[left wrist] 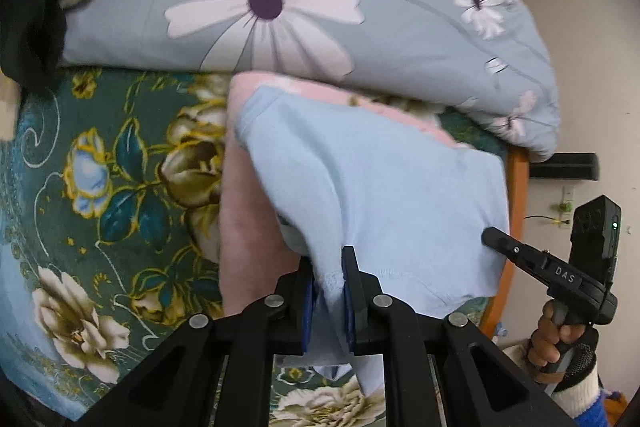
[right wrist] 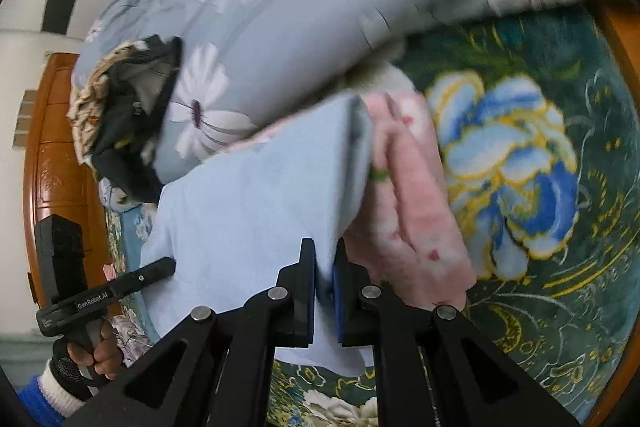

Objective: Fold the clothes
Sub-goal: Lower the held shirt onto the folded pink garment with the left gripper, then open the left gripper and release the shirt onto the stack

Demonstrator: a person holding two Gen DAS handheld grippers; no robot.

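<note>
Fingers (left wrist: 350,267) of the left gripper (left wrist: 330,291) pinch a bunched edge of the light blue garment (left wrist: 384,187), which hangs above a pink cloth (left wrist: 244,195) on the green floral bedspread (left wrist: 100,167), below a grey daisy quilt (left wrist: 320,7). From the right wrist, the right gripper (right wrist: 325,287) clamps the same blue garment's (right wrist: 256,207) edge, beside the pink cloth (right wrist: 420,207).

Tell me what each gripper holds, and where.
Both hold the light blue garment: left gripper pinches a bunched edge, right gripper clamps another edge.
</note>
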